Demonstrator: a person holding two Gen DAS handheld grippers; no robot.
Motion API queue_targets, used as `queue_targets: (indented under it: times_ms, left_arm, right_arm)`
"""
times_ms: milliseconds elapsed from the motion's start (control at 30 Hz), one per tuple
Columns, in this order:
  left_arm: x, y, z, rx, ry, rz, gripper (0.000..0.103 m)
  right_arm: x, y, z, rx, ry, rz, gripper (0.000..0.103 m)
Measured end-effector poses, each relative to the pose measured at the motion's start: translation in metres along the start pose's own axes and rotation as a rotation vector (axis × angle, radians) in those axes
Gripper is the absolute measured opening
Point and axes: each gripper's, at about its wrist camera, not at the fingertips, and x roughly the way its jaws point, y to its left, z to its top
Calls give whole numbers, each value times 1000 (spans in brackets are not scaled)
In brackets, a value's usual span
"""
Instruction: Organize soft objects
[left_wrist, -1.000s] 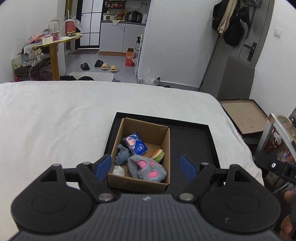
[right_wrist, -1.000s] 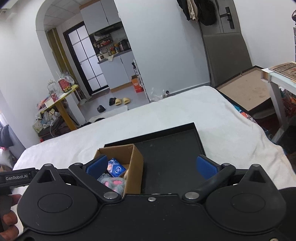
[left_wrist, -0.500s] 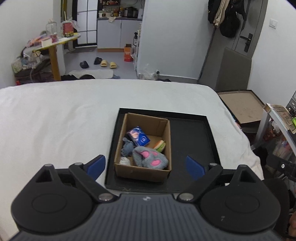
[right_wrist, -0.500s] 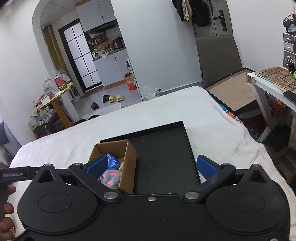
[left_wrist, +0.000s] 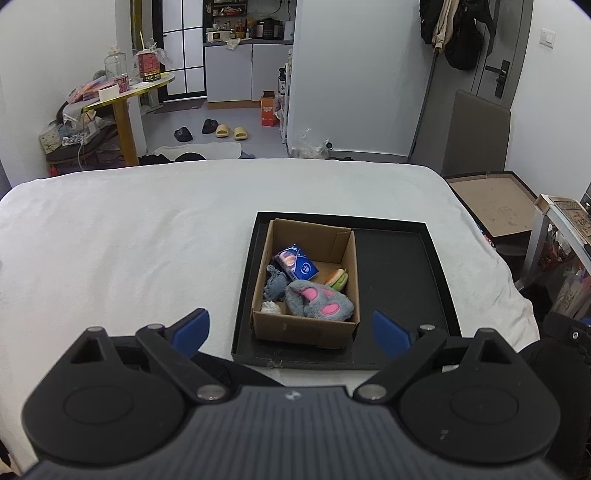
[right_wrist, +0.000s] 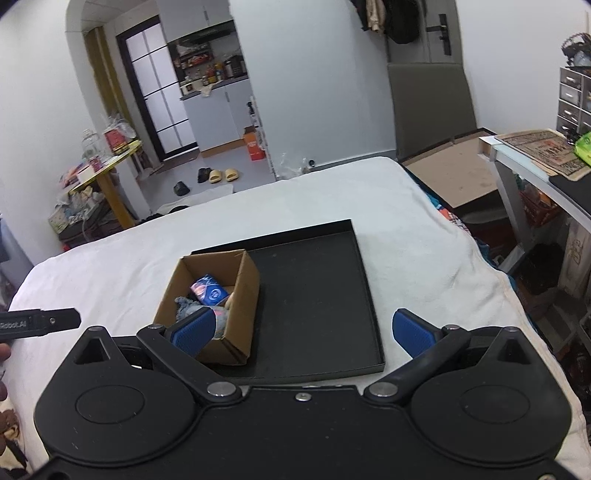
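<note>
A brown cardboard box stands in the left half of a black tray on the white bed. In the box lie a grey plush paw with pink pads, a blue tissue pack, a grey cloth, a small burger toy and a white crumpled bit. My left gripper is open and empty, above the tray's near edge. My right gripper is open and empty, above the tray, right of the box.
The white bed spreads wide to the left. A flat cardboard box and a cluttered desk stand right of the bed. A yellow side table and slippers lie beyond the far edge.
Both grippers have pulled back and risen away from the box, which now looks smaller and farther. Both stay open and empty.
</note>
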Motion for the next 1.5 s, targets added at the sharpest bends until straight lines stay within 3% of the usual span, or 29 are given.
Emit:
queue_targets:
  times_ms: [200, 400, 700, 1500]
  left_arm:
    - [-15, -6, -6, 57, -16, 35, 94]
    - [-19, -11, -12, 71, -18, 20, 95]
    - [-8, -7, -19, 27, 22, -19, 95]
    - [-11, -9, -23, 50, 10, -21, 95]
  right_arm:
    - [-7, 18, -3, -53, -10, 20, 103]
    - [-10, 24, -4, -56, 0, 52, 103]
    - [-10, 33, -8, -113, 11, 32, 103]
    - [-3, 40, -11, -129, 17, -16, 103]
